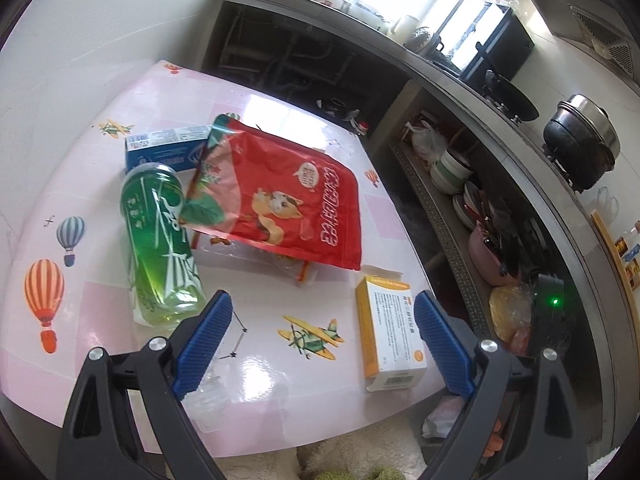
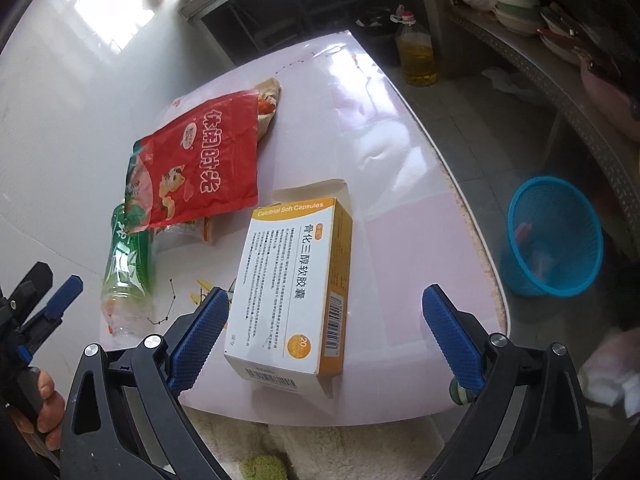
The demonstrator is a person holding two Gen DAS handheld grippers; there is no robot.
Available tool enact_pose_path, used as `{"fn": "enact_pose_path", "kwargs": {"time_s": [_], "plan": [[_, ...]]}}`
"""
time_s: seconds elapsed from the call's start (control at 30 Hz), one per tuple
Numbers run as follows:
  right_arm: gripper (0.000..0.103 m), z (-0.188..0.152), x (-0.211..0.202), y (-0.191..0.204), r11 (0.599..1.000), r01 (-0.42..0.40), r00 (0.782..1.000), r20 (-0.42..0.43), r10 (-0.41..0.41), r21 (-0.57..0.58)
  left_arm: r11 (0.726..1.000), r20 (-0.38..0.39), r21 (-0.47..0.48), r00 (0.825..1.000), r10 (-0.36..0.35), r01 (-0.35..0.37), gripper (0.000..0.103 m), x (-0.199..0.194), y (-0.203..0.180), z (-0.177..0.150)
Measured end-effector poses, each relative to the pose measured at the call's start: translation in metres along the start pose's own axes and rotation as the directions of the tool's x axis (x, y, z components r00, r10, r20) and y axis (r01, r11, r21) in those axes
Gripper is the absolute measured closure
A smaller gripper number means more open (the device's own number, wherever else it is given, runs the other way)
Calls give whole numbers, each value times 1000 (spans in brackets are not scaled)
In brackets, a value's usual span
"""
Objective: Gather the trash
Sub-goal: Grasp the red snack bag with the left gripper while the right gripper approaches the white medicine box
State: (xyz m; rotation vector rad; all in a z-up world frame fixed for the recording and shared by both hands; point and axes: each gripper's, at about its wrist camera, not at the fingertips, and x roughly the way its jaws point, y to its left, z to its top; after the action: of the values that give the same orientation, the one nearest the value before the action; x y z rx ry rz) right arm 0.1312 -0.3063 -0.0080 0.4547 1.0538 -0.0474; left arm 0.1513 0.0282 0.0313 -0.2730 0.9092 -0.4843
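Trash lies on a pink table (image 1: 100,320) printed with balloons and planes. It includes a green plastic bottle (image 1: 164,248) on its side, a red snack bag (image 1: 288,200), a blue box (image 1: 164,148) and an orange-and-white capsule box (image 1: 390,332). My left gripper (image 1: 324,336) hangs open over the table's near edge with nothing between its blue pads. My right gripper (image 2: 326,336) is open too. The capsule box (image 2: 296,280) lies in the gap between the right gripper's fingers, and neither pad presses on it. The red bag (image 2: 200,160) and bottle (image 2: 128,272) lie further left.
A blue mesh basket (image 2: 556,236) stands on the floor to the right of the table. An oil bottle (image 2: 416,52) stands on the floor beyond the table. Kitchen shelves with bowls (image 1: 452,168) and a pot (image 1: 580,140) run along the right. A hand (image 2: 44,412) holds the left gripper.
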Motion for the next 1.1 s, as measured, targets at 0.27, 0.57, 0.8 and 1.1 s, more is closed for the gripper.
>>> {"fn": "enact_pose_path", "kwargs": {"time_s": [0.27, 0.57, 0.8, 1.1], "plan": [[10, 7, 27, 33, 990, 107, 994, 9, -106, -93, 996, 45, 31, 996, 77, -78, 13, 0, 0, 21], [10, 4, 49, 35, 964, 164, 984, -31, -174, -209, 984, 111, 40, 979, 169, -174, 13, 13, 17, 53], [10, 4, 50, 28, 969, 129, 988, -60, -145, -212, 987, -58, 10, 985, 161, -161, 19, 74, 65, 110], [10, 8, 52, 27, 972, 106, 990, -71, -124, -210, 995, -239, 6, 966, 98, -99, 23, 128, 90, 142]]}}
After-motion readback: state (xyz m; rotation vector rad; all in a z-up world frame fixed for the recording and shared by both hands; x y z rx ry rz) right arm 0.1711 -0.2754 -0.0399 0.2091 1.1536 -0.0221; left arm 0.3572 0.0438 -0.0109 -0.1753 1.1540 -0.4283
